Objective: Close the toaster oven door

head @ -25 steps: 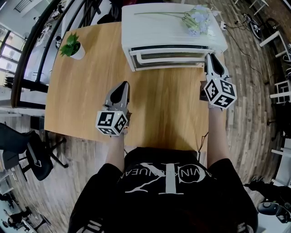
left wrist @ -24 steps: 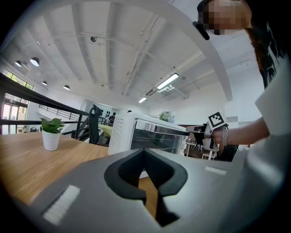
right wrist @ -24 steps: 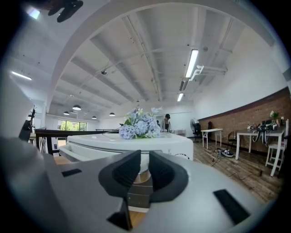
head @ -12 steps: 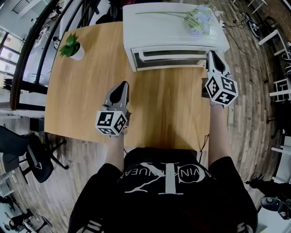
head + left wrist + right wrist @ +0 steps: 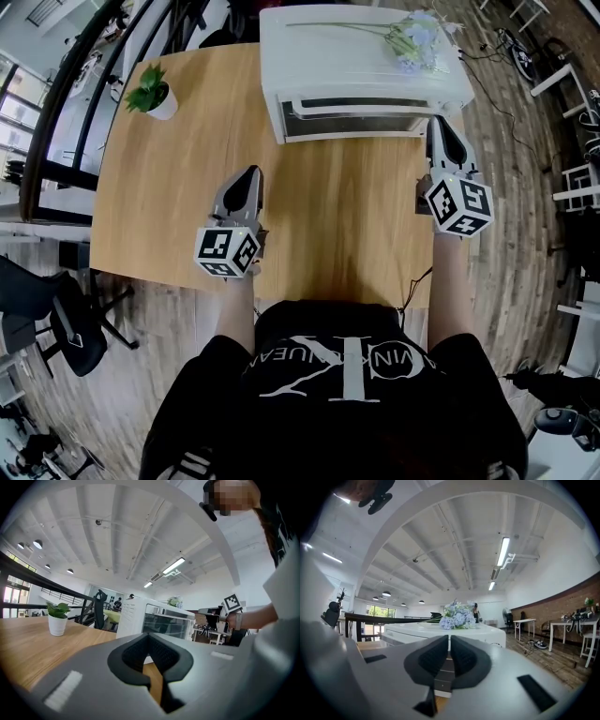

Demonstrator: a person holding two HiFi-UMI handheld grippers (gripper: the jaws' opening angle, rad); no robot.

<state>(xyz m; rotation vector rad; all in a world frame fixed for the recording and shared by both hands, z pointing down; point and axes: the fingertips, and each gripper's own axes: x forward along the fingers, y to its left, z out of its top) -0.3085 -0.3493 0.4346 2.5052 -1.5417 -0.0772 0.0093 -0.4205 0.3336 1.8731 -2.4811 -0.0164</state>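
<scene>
The white box-shaped toaster oven (image 5: pixel 361 56) stands on the light wooden table (image 5: pixel 328 216), directly ahead of the fingers of the right gripper (image 5: pixel 442 124). Their tips are just beside its front right corner. Its glass door (image 5: pixel 356 120) stands upright against the oven front. The right fingers are pressed together, with nothing between them. The fingers of the left gripper (image 5: pixel 249 178) are also together and empty, and the oven is well ahead of them, to their right. A bunch of pale blue flowers (image 5: pixel 412 37) lies on the oven top.
</scene>
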